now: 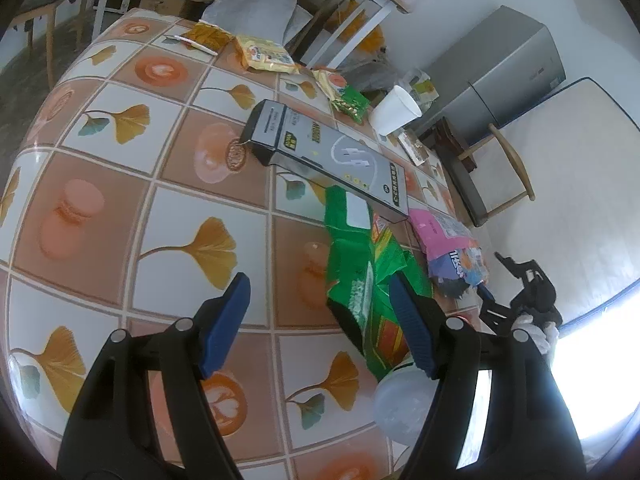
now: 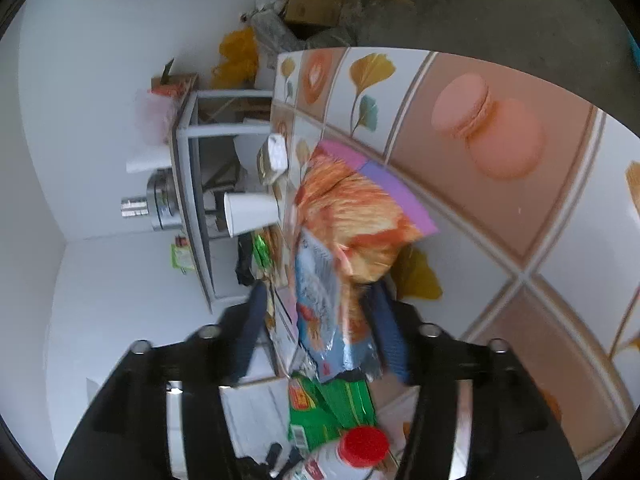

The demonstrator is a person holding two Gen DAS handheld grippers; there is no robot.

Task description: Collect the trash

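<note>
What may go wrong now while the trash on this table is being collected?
The snack bag sits loose between the right gripper's open fingers, near the edge of the table; it may slip to the floor. The grey box lies on the green wrapper by the left gripper; pulling the wrapper may drag the box.

The tablecloth (image 1: 120, 184) is smooth, glossy printed vinyl. The green wrapper (image 1: 360, 264) and the pink bag (image 1: 444, 236) are crinkled, shiny plastic film. The grey box (image 1: 320, 156) looks like satin-finish printed card. The cup (image 1: 394, 110) is matt white paper. The bottle (image 2: 340, 464) is translucent plastic with a glossy red cap (image 2: 363, 446). The chair (image 1: 500, 168) frame is wood.
</note>
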